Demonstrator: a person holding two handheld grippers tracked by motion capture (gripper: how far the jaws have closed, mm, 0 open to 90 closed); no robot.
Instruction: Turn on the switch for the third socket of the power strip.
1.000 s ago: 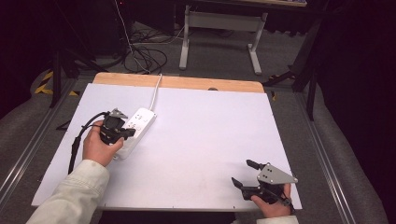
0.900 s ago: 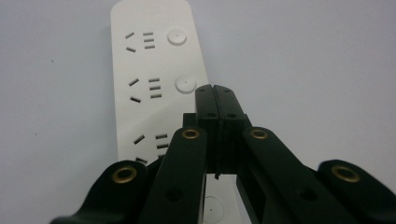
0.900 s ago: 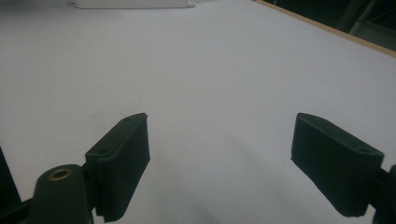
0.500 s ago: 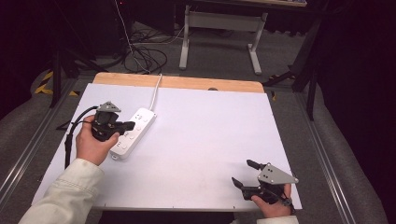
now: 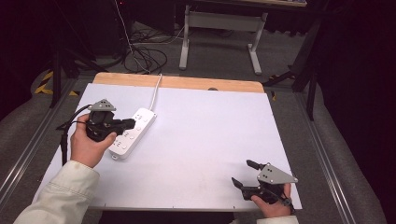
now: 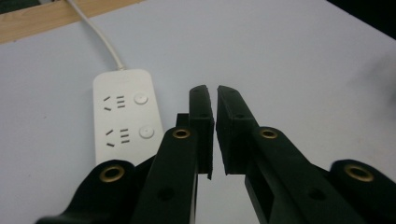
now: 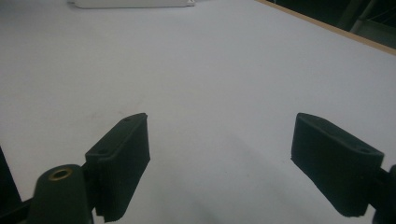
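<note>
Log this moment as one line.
left gripper: shut, over power strip | right gripper: open, empty, near table corner

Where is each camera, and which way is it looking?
High view: sits above the person's side, looks forward and down on the table; both hands, a sleeve, the left gripper and right gripper show.
Left gripper view: rides the left gripper, looks along its nearly closed jaws above the power strip.
Right gripper view: rides the right gripper, looks low across the table between its wide-open jaws.
Shared: all three show the power strip and the white tabletop.
</note>
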